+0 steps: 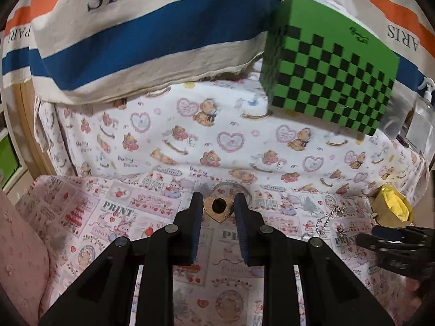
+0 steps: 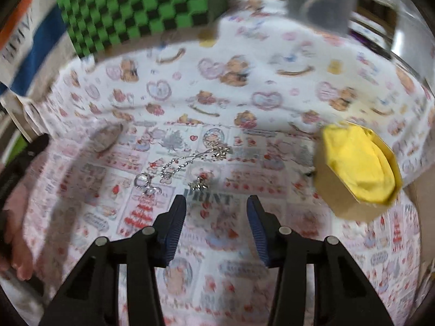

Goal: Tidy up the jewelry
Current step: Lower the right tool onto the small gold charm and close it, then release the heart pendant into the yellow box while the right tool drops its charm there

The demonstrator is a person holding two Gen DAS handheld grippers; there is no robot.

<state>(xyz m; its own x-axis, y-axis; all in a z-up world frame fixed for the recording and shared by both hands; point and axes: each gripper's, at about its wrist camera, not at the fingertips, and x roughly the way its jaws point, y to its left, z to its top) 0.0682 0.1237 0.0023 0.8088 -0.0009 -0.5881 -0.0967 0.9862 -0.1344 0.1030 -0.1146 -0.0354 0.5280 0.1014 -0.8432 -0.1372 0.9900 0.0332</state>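
Observation:
My left gripper (image 1: pixel 218 203) is shut on a small gold heart-shaped piece (image 1: pixel 217 216) with a dark round centre, pinched between the fingertips just above the printed cloth. My right gripper (image 2: pixel 216 202) stands partly open over the same cloth with nothing between its fingers. Just ahead of it lie a silver chain (image 2: pixel 190 157), a silver ring-like piece (image 2: pixel 144 182) and a small charm (image 2: pixel 198 184). The chain (image 1: pixel 326 217) also shows at the right of the left wrist view, near the right gripper's fingers (image 1: pixel 380 240). The right wrist view is blurred.
A brown box with yellow lining (image 2: pixel 356 168) sits at the right, also seen as the box (image 1: pixel 391 206). A green checkered box (image 1: pixel 326 68) stands at the back, with a striped tote bag (image 1: pixel 136 40) behind and a pump bottle (image 1: pixel 426 92) at far right. A clear round dish (image 1: pixel 231 187) lies beyond the heart.

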